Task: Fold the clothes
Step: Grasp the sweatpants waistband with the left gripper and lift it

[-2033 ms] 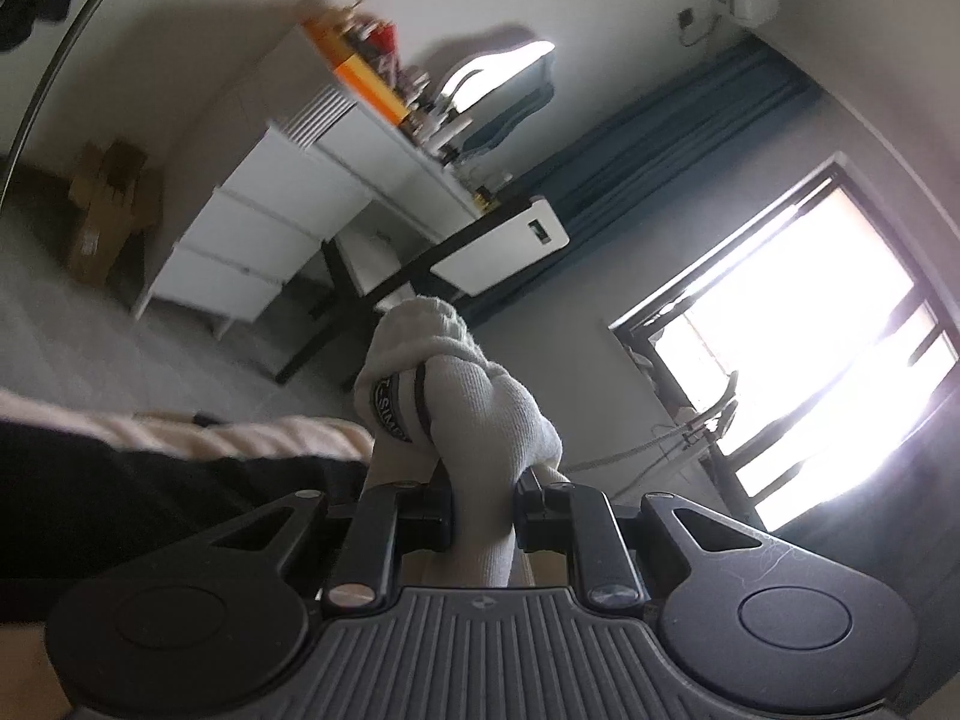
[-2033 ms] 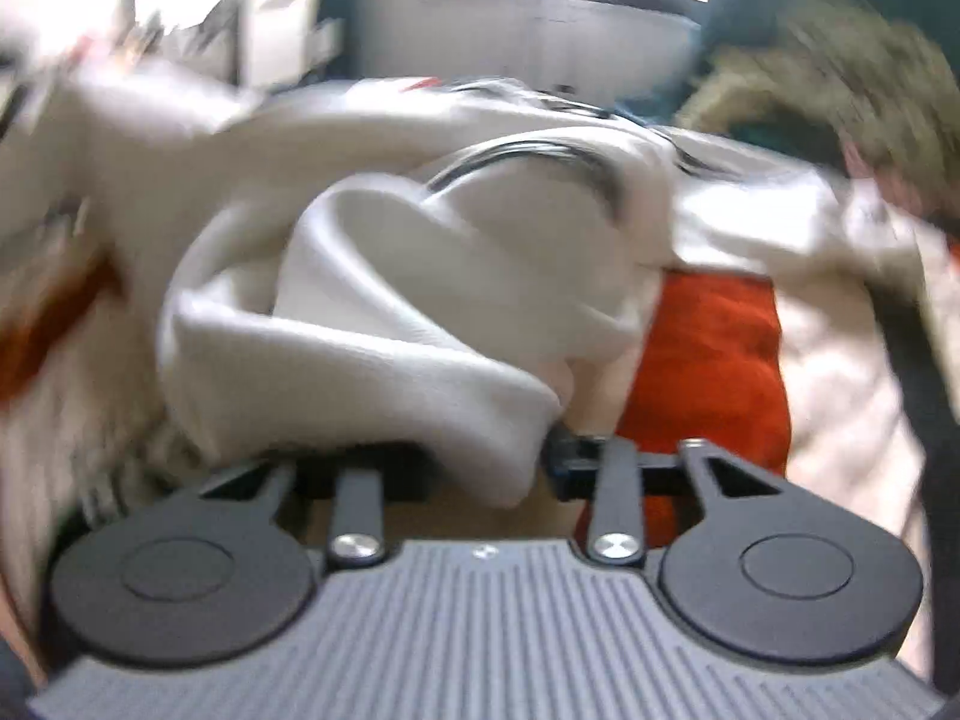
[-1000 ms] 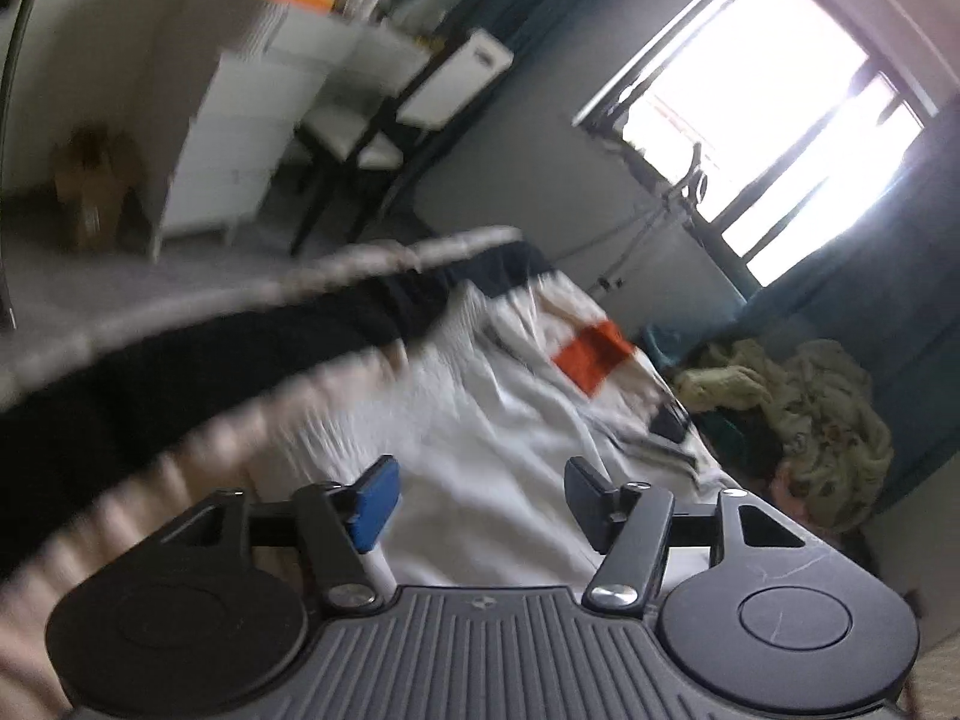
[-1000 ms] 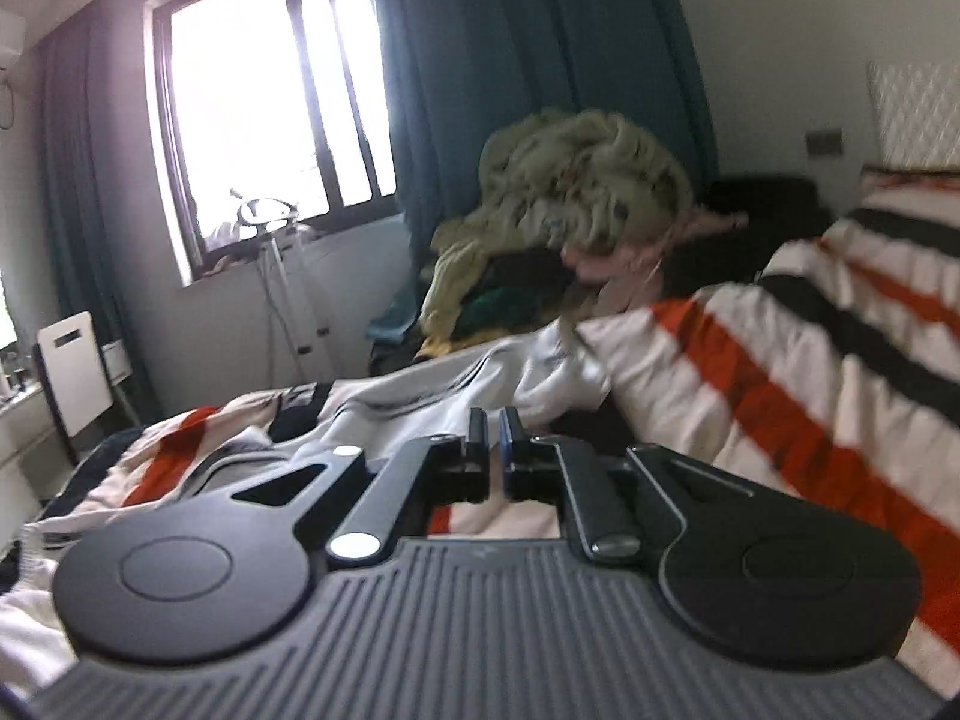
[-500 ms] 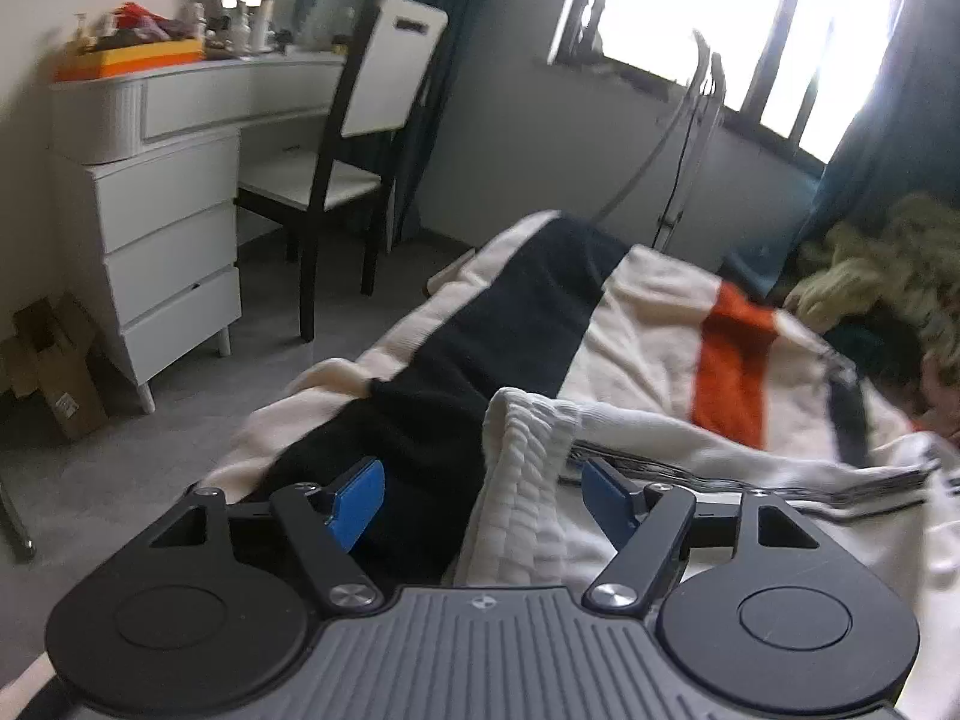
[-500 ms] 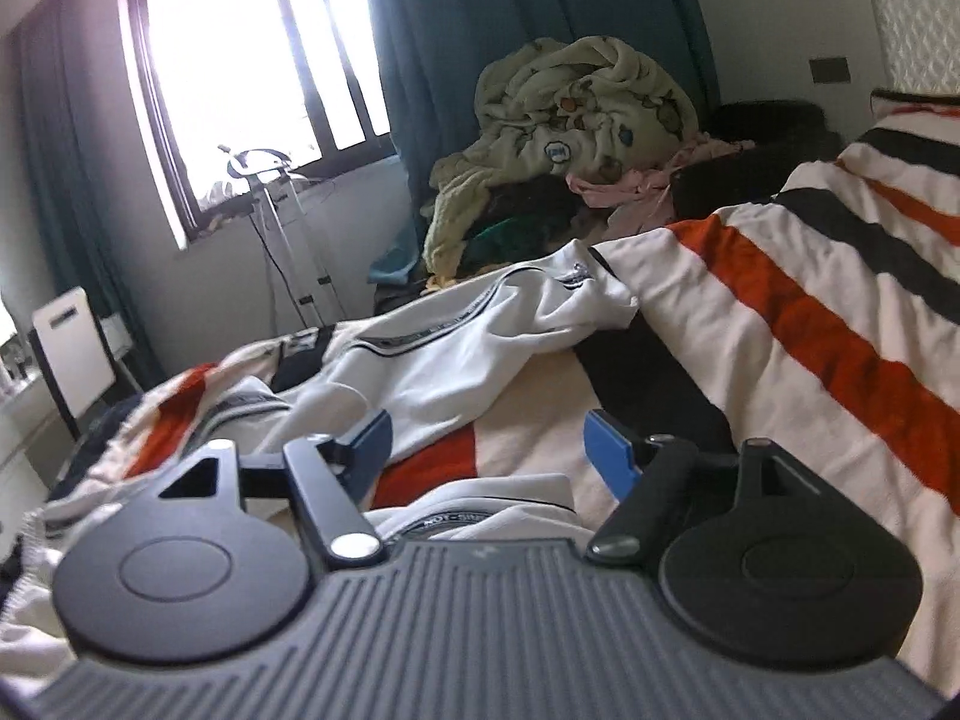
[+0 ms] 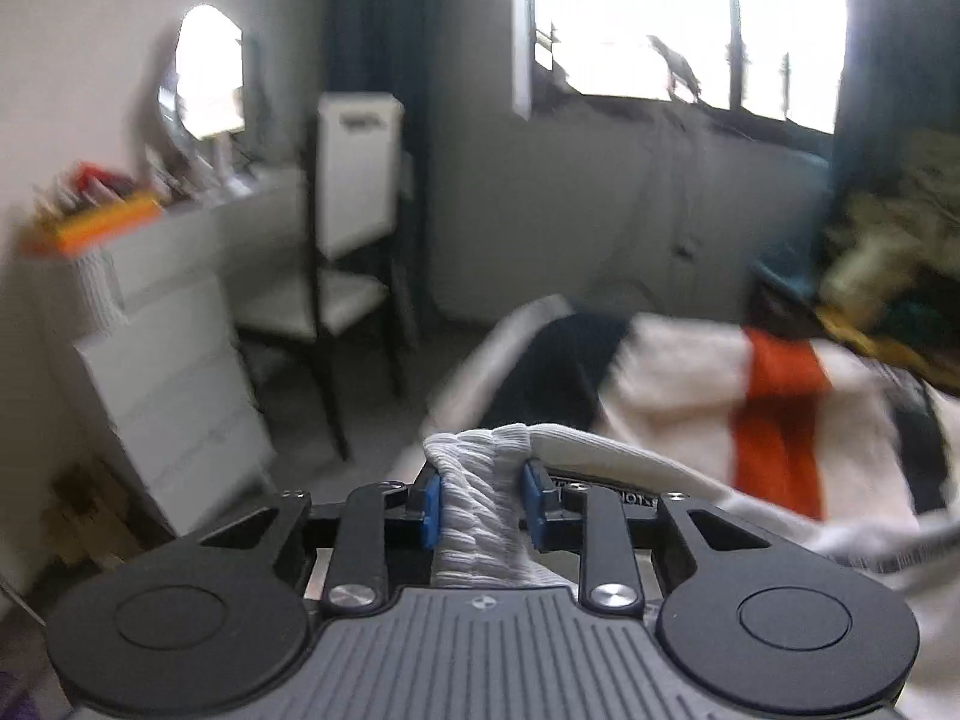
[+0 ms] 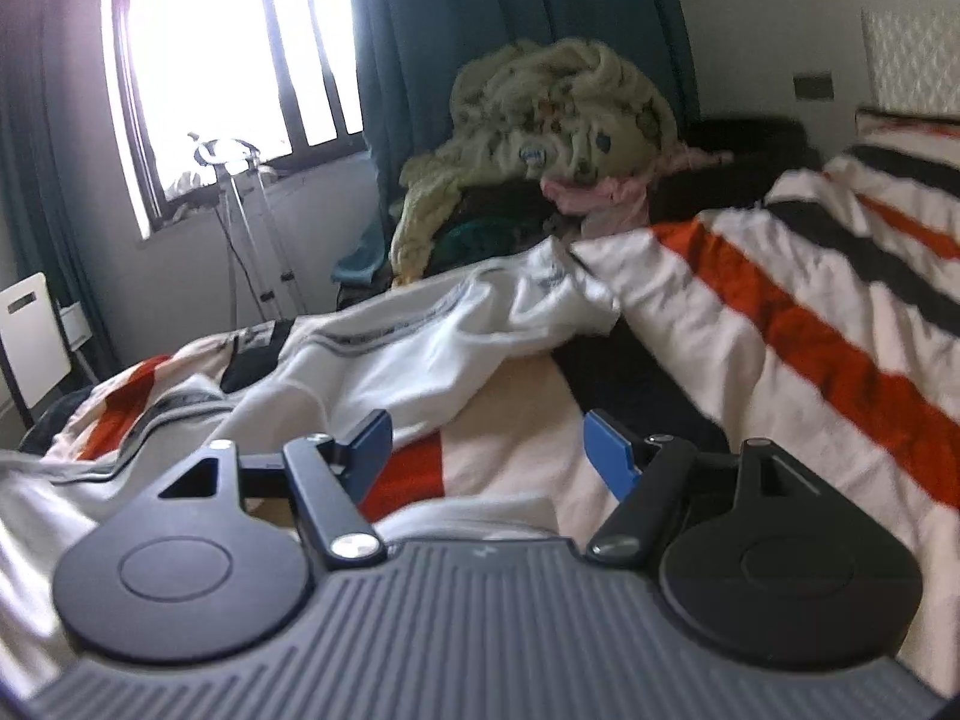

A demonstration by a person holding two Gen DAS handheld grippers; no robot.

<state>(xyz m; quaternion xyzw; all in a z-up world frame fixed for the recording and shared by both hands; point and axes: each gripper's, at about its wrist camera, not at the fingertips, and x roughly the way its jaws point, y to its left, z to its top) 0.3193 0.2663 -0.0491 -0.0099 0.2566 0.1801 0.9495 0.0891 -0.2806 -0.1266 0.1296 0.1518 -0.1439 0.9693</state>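
The left gripper (image 7: 482,501) is clenched on the ribbed elastic hem (image 7: 477,510) of a white garment (image 7: 648,468); the bunched ribbing is pressed between its two blue pads (image 7: 429,510) and rises a little above them. From this grip the white cloth runs to the right and lies on the striped blanket (image 7: 678,372), which has cream, black and orange bands. This view is blurred. Behind the blanket, on the left side, a white dresser (image 7: 174,360) stands against the wall with an oval mirror (image 7: 204,90) and small items on top, and a white chair with black legs (image 7: 354,252) is just beside it. A bright window (image 7: 678,18) fills the upper part. The right gripper (image 8: 487,447) is released: its jaws stand wide apart, with nothing between the blue pads (image 8: 607,450), above the orange and cream bands of the same blanket (image 8: 810,360). In this view the white garment (image 8: 432,354), with a thin dark printed band along it, lies crumpled across the blanket beyond the gripper, and part of the white cloth is also seen low, close under the gripper body. Farther back a pile of clothes (image 8: 552,126) with a pale yellow-green textile on top is heaped in front of dark teal curtains (image 8: 516,30), and a metal stand (image 8: 240,204) is below the window (image 8: 234,60).
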